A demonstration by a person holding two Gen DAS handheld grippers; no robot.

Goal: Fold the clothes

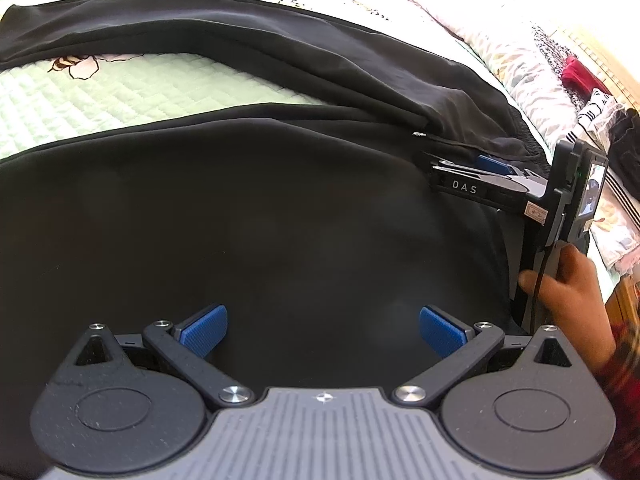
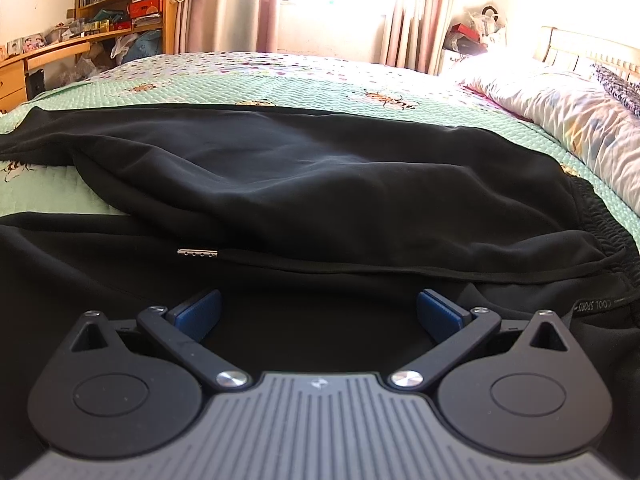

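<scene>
A pair of black trousers (image 2: 320,184) lies spread across the bed, on a quilted mint-green bedspread (image 2: 280,80) stitched in small squares and printed with flowers. The cloth is soft, matte and thick, like sweatpants: it drapes in broad rounded folds, with one leg (image 1: 200,36) stretching away toward the far left and the other (image 1: 240,208) lying flat and smooth in the foreground. A strip of bedspread shows between them. The waistband (image 2: 600,216) is gathered and ribbed, at the right end near the pillow (image 2: 560,112), which is pale and puffy with a faded leaf print. A thin cord with a small metal tip (image 2: 198,253) lies along a hem.

The left gripper (image 1: 323,330) hovers over the near leg with its ridged blue pads spread wide, grasping nothing. The right gripper (image 2: 318,314) is low over the cloth close to the waistband, its blue pads likewise spread apart and empty; in the left view it is seen side-on (image 1: 480,172), held by the person's right hand (image 1: 568,284).

A wooden bookshelf (image 2: 120,0) and pink curtains (image 2: 420,12) stand behind the bed.
</scene>
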